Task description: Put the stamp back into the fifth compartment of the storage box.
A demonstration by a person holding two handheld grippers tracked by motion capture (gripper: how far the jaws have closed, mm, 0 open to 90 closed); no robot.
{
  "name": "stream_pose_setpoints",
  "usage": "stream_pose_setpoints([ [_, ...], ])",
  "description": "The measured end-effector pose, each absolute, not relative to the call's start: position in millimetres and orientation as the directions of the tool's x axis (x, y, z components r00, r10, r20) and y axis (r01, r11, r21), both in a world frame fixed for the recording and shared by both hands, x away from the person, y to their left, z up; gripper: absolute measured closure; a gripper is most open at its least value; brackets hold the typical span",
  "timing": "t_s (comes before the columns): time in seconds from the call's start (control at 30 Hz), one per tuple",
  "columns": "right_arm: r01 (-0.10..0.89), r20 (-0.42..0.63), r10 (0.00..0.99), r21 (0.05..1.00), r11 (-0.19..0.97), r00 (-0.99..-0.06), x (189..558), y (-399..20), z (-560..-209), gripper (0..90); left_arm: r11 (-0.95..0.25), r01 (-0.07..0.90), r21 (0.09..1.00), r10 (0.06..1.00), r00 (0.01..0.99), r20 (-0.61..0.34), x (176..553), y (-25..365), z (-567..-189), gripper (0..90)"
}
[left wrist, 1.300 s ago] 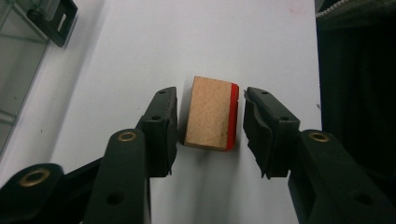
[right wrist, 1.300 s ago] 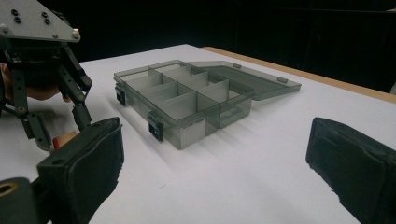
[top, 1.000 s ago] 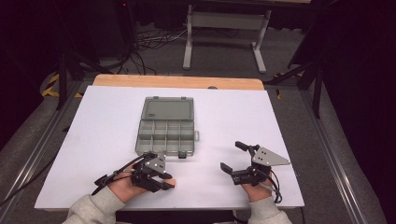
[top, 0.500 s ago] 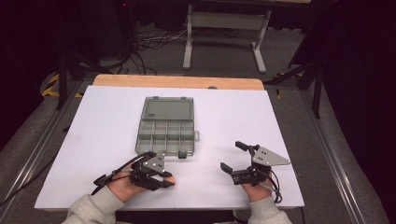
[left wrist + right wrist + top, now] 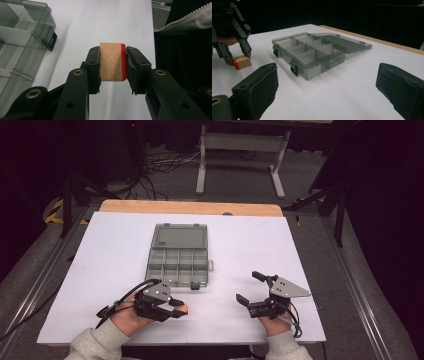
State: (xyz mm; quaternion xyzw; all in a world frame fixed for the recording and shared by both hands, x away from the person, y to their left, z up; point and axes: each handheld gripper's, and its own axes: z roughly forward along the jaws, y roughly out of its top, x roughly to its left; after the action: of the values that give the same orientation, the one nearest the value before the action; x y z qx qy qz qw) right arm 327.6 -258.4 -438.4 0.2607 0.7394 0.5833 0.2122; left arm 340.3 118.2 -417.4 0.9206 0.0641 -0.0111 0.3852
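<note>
A small wooden block with one red face sits between the pads of my left gripper, which is shut on it. From above, the left gripper is near the table's front edge, just in front of the box's near left corner. An open, clear grey compartment box lies mid-table with its lid folded back; its cells look empty. My right gripper stands open to the right of the box, nothing between its pads. The right gripper view has the box ahead and the held block at left.
A white sheet covers the table, with a wooden strip at the far edge. Beyond it stand a metal frame and floor cables. A dark zipped garment shows at the table's near side.
My left hand has risen slightly with the block held in its jaws. The right gripper and the box have not moved.
</note>
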Motion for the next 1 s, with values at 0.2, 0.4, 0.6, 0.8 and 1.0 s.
stream_pose_setpoints([
  [0.2,0.14,-0.008,0.634,0.973,0.183,-0.773,328,-258,-438,4.9,-0.668,0.121,0.734,0.115,0.992,-0.06,340,122,-412,65.7],
  [0.4,0.138,-0.01,0.636,0.974,0.182,-0.771,327,-259,-438,4.9,-0.64,0.131,0.757,0.142,0.989,-0.051,341,128,-407,65.7],
  [0.6,0.131,-0.018,0.637,0.974,0.186,-0.771,327,-259,-438,4.9,-0.601,0.143,0.787,0.182,0.982,-0.039,343,138,-401,65.7],
  [0.8,0.129,-0.02,0.638,0.974,0.186,-0.77,326,-259,-438,4.9,-0.574,0.154,0.804,0.211,0.977,-0.037,345,144,-397,65.7],
  [1.0,0.12,-0.023,0.642,0.977,0.178,-0.766,324,-260,-436,4.9,-0.543,0.166,0.823,0.24,0.97,-0.037,347,152,-393,65.7],
])
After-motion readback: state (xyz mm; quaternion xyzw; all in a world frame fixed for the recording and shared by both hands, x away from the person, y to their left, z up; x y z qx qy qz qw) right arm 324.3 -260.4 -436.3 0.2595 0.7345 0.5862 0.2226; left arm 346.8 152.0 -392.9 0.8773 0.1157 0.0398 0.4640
